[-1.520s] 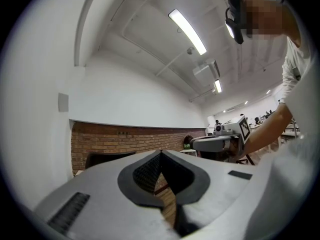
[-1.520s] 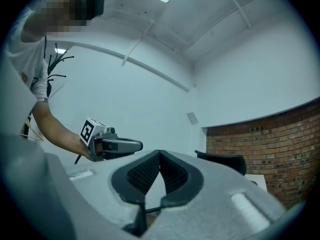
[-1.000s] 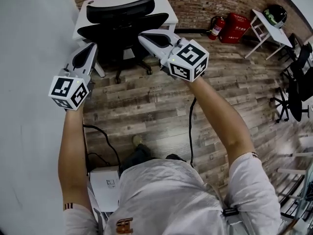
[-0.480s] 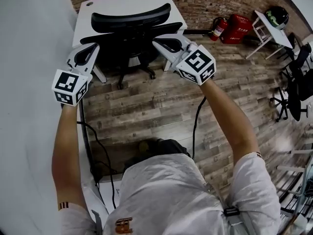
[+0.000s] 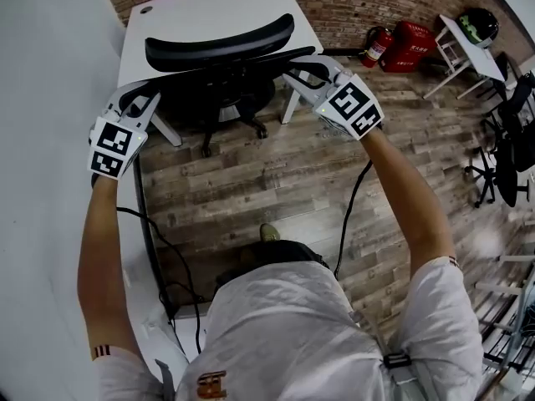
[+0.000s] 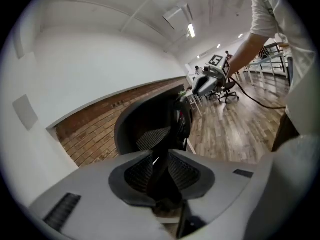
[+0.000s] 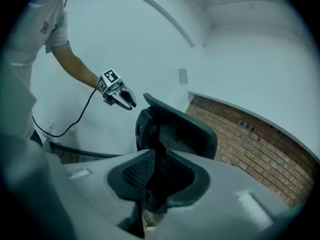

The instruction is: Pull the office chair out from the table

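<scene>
While both tools flank the seat, left gripper point(image 5: 136, 97) has its jaws partway apart, just been opening, with a black side part of the office chair point(image 5: 219, 42) standing in the gap. The left gripper view shows a thin light slit beside that part, so the pads are not clamped on it. It points slightly down and its marker cube faces the head camera.

Right gripper point(image 5: 298, 63) is the same: jaws a narrow way apart, just been opening, a black chair part between the pads and no squeeze visible. It also tilts slightly down, cube up.

The chair sits between the two grippers. Its curved backrest point(image 5: 251, 33) lies just beyond and between the tips, facing the person. The wheel base point(image 5: 224, 122) stands on the wood floor point(image 5: 267, 182), below and between the grippers. The seat is partly under the white table point(image 5: 209, 2), which lies straight past the tips and backrest.

A white wall point(image 5: 42, 182) runs along the outer side of the left gripper. A black cable point(image 5: 355, 195) hangs from the right gripper along the forearm. Further out to the right of the right gripper, a fire extinguisher point(image 5: 374, 44) and a red box point(image 5: 410, 44) stand against the brick wall point(image 5: 351, 2). That wall is behind the table
</scene>
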Demonstrator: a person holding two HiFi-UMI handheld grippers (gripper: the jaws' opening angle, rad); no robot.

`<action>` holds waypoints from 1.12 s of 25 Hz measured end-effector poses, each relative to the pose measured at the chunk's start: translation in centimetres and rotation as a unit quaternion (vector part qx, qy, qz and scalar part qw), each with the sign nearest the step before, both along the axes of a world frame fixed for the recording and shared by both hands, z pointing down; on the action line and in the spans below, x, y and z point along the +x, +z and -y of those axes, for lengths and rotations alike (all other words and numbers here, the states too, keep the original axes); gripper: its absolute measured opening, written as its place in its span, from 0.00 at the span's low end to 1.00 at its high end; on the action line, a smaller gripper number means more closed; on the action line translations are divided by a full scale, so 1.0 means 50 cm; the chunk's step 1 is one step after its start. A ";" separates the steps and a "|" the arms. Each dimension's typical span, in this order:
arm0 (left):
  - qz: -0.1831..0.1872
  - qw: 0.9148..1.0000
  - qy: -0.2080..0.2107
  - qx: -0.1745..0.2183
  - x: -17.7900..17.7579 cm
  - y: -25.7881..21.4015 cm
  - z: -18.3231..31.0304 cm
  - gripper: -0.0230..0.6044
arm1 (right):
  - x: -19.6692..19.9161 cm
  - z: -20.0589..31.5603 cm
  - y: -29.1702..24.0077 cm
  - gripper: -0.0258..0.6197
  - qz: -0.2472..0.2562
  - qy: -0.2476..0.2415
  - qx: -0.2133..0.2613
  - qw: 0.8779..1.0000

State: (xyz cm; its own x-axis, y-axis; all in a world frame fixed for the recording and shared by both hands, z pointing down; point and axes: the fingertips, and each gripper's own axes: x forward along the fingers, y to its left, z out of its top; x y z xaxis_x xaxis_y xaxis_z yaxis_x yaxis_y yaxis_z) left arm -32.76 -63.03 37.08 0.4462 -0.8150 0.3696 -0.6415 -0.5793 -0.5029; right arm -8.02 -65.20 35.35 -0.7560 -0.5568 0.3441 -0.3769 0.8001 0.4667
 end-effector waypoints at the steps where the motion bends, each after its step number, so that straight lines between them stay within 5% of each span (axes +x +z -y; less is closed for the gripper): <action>1: 0.018 1.000 0.001 -0.008 -0.005 0.012 0.012 0.20 | 0.007 0.014 0.009 0.15 -0.011 0.001 -0.002 1.000; 10: 0.146 0.985 -0.004 -0.087 -0.068 0.108 0.096 0.41 | 0.059 0.142 0.070 0.34 -0.113 0.005 -0.015 0.993; 17: 0.179 0.975 -0.004 -0.134 -0.095 0.164 0.141 0.43 | 0.078 0.220 0.135 0.47 -0.214 -0.013 -0.040 0.976; 28: 0.237 0.957 0.029 -0.167 -0.085 0.213 0.174 0.43 | 0.062 0.261 0.234 0.49 -0.339 -0.082 -0.066 0.935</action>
State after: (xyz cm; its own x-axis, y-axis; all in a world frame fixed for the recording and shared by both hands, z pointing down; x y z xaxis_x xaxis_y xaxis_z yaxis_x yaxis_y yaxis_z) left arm -37.04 -71.74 47.75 0.2039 -0.5955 0.7771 -0.3495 -0.7857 -0.5104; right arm -4.91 -78.26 47.03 -0.4099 -0.3716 0.8330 0.1025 0.8887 0.4468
